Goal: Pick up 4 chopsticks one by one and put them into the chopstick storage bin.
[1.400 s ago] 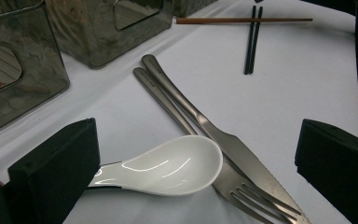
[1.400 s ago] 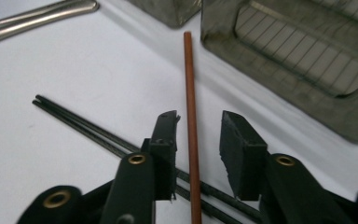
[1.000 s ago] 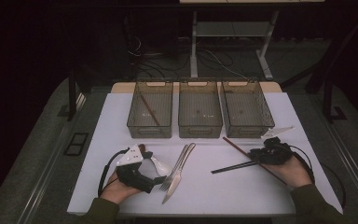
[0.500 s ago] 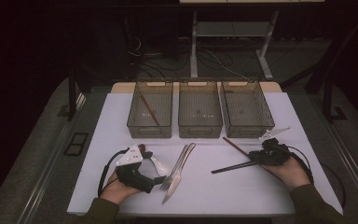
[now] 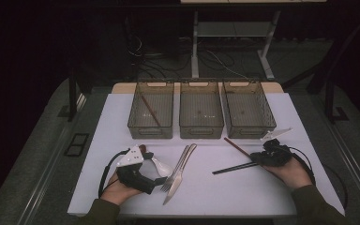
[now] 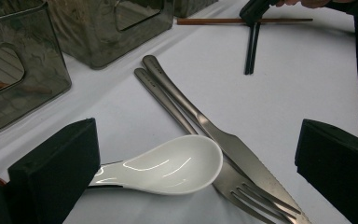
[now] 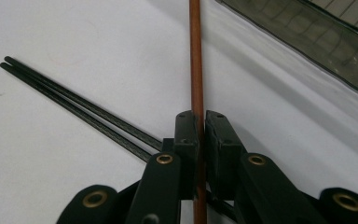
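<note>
In the right gripper view my right gripper [image 7: 200, 122] is shut on a reddish-brown chopstick [image 7: 195, 56] that lies on the white table. A pair of black chopsticks [image 7: 74, 108] passes under its jaws to the left. From above, the right gripper [image 5: 258, 160] sits at the right front, with the brown chopstick [image 5: 233, 146] slanting toward the bins. My left gripper [image 6: 196, 147] stands open, its jaws on either side of a white ceramic spoon [image 6: 168, 164]. A steel knife [image 6: 200, 122] and fork [image 6: 256, 203] lie just past the spoon. In the high view the left gripper [image 5: 153, 168] rests at the front left.
Three smoky clear bins [image 5: 201, 110] stand in a row at the back of the table. The left bin [image 5: 140, 124] holds one brown chopstick [image 5: 149, 109]. The black chopsticks [image 5: 234, 168] and the cutlery [image 5: 180, 169] lie mid-table. A cable loops around each hand.
</note>
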A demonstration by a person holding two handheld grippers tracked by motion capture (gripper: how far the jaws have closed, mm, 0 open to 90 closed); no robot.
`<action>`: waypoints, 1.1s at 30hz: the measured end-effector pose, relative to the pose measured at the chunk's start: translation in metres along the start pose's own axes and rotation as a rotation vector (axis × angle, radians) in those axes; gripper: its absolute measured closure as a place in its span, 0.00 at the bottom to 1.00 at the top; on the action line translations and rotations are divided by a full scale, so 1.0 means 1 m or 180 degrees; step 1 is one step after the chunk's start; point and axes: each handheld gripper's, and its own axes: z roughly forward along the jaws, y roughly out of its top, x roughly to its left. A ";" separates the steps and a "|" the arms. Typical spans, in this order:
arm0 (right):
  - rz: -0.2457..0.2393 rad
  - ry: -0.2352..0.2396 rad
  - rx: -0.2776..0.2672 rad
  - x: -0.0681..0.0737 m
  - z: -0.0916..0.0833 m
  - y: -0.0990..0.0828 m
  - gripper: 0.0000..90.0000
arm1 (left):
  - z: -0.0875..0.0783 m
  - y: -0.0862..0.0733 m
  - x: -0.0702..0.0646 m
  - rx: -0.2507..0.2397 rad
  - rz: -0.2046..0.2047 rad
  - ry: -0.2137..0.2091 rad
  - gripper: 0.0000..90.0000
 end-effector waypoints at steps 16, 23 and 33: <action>0.0029 0.0063 -0.0026 -0.001 -0.001 0.001 0.93 | 0.000 0.000 0.000 -0.0003 -0.0001 -0.0001 0.00; 0.0041 0.0110 -0.0068 -0.001 -0.004 0.001 0.93 | 0.000 0.000 0.000 -0.0003 0.0000 0.0001 0.00; -0.0012 0.0165 -0.0111 0.001 -0.010 0.002 0.93 | 0.000 0.000 0.000 -0.0014 -0.0001 0.0002 0.00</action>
